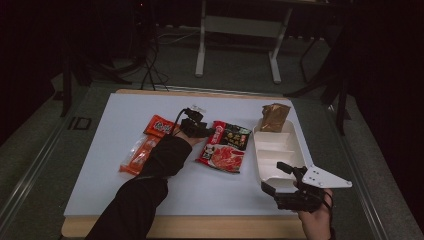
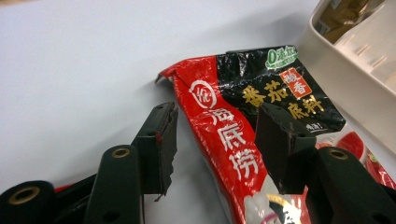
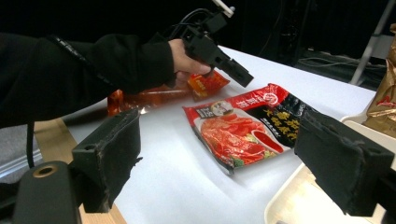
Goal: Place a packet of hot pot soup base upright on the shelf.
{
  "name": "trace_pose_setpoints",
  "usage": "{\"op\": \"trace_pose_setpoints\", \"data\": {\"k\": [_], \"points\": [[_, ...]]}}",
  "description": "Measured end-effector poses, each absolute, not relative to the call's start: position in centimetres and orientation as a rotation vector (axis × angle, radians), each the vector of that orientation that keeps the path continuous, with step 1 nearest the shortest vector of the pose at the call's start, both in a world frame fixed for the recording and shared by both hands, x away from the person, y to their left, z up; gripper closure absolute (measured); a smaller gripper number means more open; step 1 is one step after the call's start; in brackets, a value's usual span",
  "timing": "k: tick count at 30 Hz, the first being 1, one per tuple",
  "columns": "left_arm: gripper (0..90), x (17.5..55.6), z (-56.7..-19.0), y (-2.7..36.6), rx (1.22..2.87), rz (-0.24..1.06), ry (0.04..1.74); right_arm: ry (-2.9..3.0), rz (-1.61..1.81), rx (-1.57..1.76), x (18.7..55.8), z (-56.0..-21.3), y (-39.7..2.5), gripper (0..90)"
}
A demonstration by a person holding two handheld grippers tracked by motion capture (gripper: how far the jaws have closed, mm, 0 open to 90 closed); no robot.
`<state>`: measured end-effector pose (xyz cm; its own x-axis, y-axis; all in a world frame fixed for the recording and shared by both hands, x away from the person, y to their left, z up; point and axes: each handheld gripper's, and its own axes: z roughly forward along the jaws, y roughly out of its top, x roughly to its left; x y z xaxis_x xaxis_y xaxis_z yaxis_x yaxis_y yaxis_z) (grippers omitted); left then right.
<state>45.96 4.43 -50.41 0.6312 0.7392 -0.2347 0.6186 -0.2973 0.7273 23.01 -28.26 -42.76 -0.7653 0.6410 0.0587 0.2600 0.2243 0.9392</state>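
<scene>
Your left gripper (image 1: 206,129) hangs low over the top edge of the glossy red-and-black foil soup-base packet (image 1: 224,145), jaws spread apart and straddling its upper corner, nothing pinched between them. That packet lies flat on the white table sheet (image 1: 100,165), between the two orange snack sachets (image 1: 145,145) on its left and the white compartmented plastic tray (image 1: 277,150) on its right, where a crumpled brown foil pouch (image 1: 274,117) sits in the far compartment. Your right gripper (image 1: 272,179) rests at the tray's near end, jaws parted and empty.
</scene>
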Motion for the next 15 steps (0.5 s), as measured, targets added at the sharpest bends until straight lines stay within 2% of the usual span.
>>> {"op": "trace_pose_setpoints", "data": {"k": [15], "points": [[48.2,49.1,-52.5,2.0,2.076,0.185,1.123,2.17,1.55,0.838,23.1,-43.0,-28.6,14.3]]}}
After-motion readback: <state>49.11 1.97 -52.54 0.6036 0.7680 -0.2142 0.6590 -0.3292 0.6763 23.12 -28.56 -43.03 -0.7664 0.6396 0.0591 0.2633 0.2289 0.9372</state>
